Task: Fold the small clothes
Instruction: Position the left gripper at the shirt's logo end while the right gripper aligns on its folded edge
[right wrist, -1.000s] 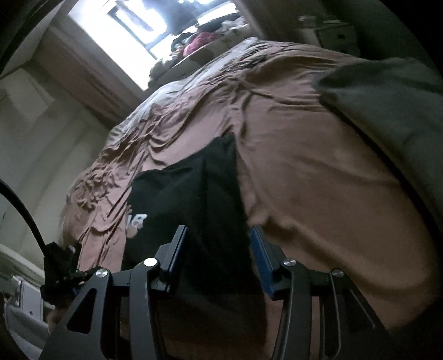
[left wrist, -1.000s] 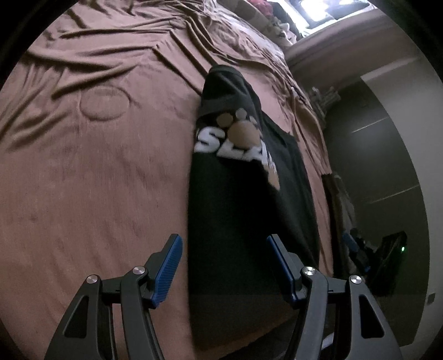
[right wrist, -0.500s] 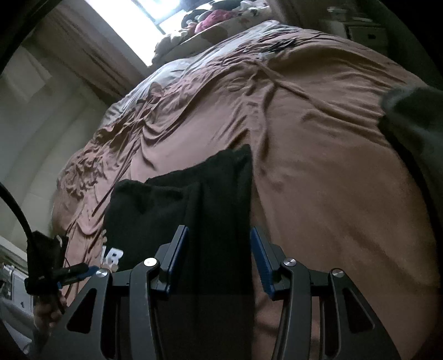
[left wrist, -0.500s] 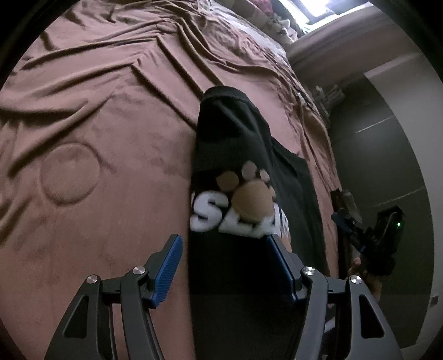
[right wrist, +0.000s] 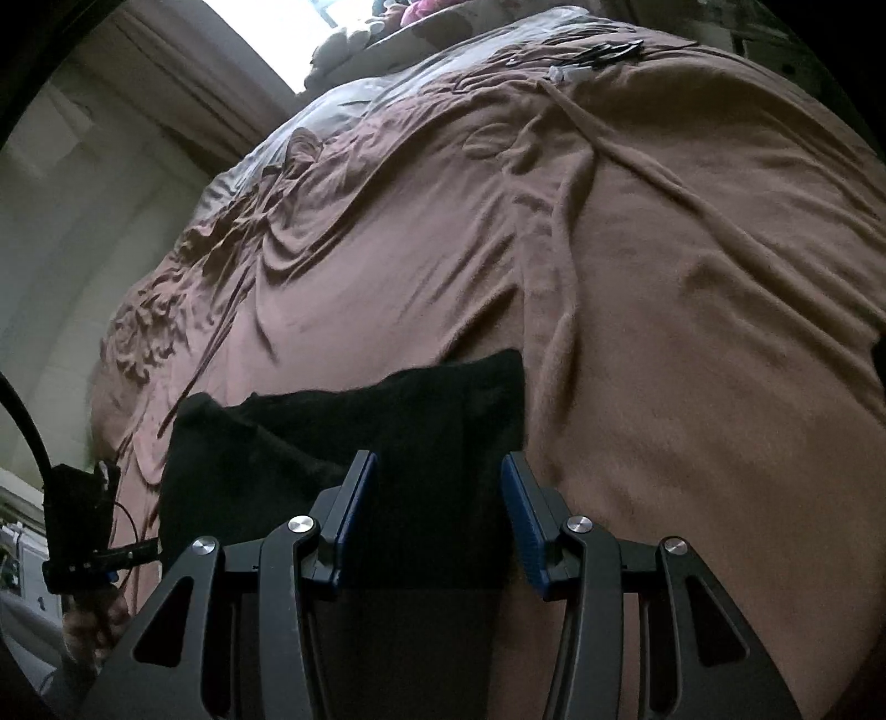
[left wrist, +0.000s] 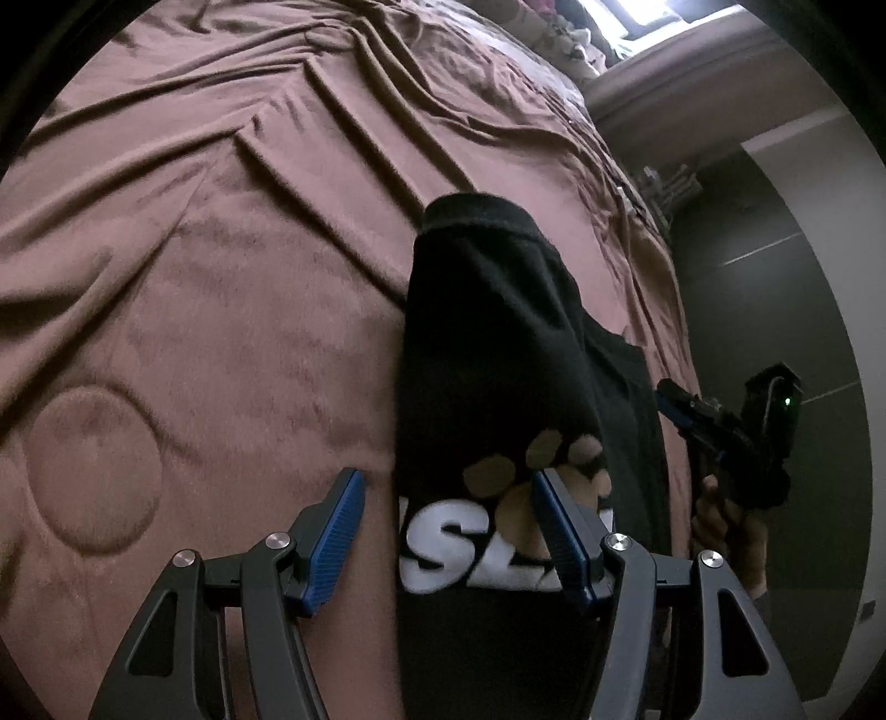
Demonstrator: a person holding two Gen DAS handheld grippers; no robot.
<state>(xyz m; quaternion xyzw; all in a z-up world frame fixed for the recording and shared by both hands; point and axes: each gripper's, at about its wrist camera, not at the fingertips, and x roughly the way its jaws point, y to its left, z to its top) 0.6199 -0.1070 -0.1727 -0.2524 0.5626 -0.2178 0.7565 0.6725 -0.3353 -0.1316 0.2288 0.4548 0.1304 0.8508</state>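
A small black T-shirt [left wrist: 493, 354] with a tan paw print and white letters lies partly folded on a brown bedspread [left wrist: 210, 288]. My left gripper [left wrist: 448, 526] is open, low over the shirt's left edge near the lettering, with nothing between its jaws. My right gripper [right wrist: 440, 515] is open over the shirt's other end [right wrist: 421, 410], near its right edge, and it also shows at the right of the left wrist view [left wrist: 720, 421]. The left gripper shows at the lower left of the right wrist view [right wrist: 83, 526].
The wrinkled brown bedspread [right wrist: 664, 277] fills both views. A bright window [right wrist: 310, 22] and a pile of clothes [right wrist: 410, 11] lie beyond the bed's far side. A dark wall panel [left wrist: 775, 288] stands past the bed's right edge.
Both grippers have moved forward along the shirt, toward its far end. The paw print now sits between the left jaws. Both stay open.
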